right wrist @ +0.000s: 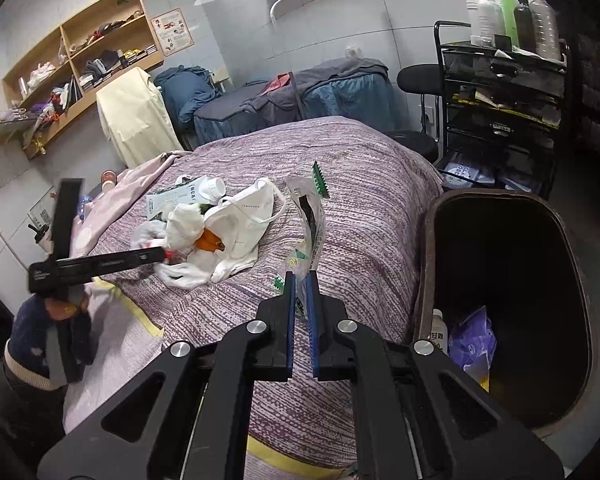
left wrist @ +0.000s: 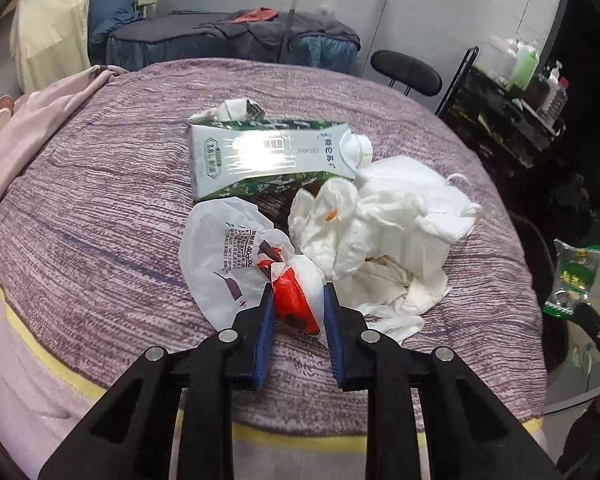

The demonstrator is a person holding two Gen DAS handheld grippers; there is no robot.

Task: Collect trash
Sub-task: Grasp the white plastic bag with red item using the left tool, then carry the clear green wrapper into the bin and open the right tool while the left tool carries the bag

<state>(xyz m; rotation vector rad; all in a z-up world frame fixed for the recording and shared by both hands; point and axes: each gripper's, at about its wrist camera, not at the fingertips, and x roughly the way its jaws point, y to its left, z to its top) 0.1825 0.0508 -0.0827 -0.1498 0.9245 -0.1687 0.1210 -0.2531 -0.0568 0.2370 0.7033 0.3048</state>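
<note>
L gripper (left wrist: 296, 304) jaws pinched the red-white bag (left wrist: 296, 296) on the bed (left wrist: 100, 208), just before the carton (left wrist: 268, 156). R gripper (right wrist: 300, 280) held a wrapper (right wrist: 310, 216) beside the bin (right wrist: 428, 240). Next: lift, carry to bin.

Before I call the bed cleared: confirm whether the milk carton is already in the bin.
No. The milk carton lies on its side on the purple bedspread, beside the face mask, not in the bin.

The left claw (left wrist: 296, 300) angles steeply down, its blue pads pinching a bunched plastic fold; the right claw (right wrist: 300, 280) is clamped nearly closed on a wrapper.
</note>
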